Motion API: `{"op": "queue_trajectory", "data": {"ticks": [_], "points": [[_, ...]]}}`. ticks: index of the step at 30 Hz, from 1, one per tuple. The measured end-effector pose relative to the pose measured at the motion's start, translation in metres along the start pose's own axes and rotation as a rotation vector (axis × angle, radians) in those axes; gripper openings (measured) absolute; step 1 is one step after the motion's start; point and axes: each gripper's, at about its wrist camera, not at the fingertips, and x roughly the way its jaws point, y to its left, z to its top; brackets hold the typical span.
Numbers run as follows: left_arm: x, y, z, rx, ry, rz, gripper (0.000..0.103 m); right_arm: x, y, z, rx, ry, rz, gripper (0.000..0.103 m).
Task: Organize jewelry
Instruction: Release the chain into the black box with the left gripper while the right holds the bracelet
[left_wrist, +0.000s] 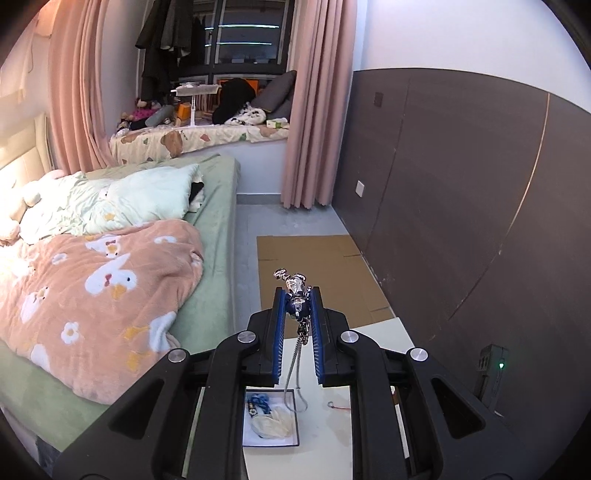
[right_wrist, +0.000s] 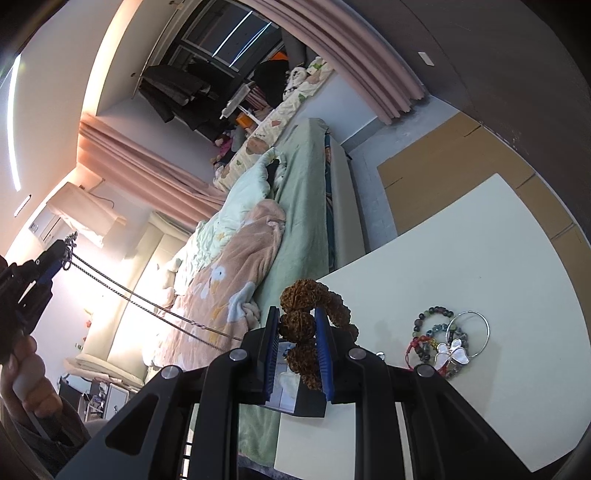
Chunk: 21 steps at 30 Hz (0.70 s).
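Note:
My left gripper (left_wrist: 298, 295) is shut on a silver and blue pendant (left_wrist: 297, 297) of a necklace, held high above the table. Its silver chain (left_wrist: 293, 373) hangs down into a black-rimmed jewelry box (left_wrist: 271, 443) that holds a blue ornament and pale beads. In the right wrist view the left gripper (right_wrist: 61, 253) is at far left, with the chain (right_wrist: 147, 301) running down toward the box. My right gripper (right_wrist: 295, 325) is shut on a brown rough-bead bracelet (right_wrist: 314, 306) above the box (right_wrist: 286, 391).
The white table (right_wrist: 461, 258) carries a pile of beaded bracelets, a silver ring and a white butterfly ornament (right_wrist: 448, 341). A small hook on a red cord (left_wrist: 338, 406) lies right of the box. The bed (left_wrist: 110, 277) is left; flat cardboard (left_wrist: 317, 269) lies on the floor.

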Motion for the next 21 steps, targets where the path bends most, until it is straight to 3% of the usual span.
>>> {"op": "queue_trajectory", "data": {"ticks": [21], "points": [[0.058,0.032,-0.042,-0.078,0.113,-0.061,0.014,0.014,0.021,-0.007,-0.067,0.029,-0.002,0.019]]}}
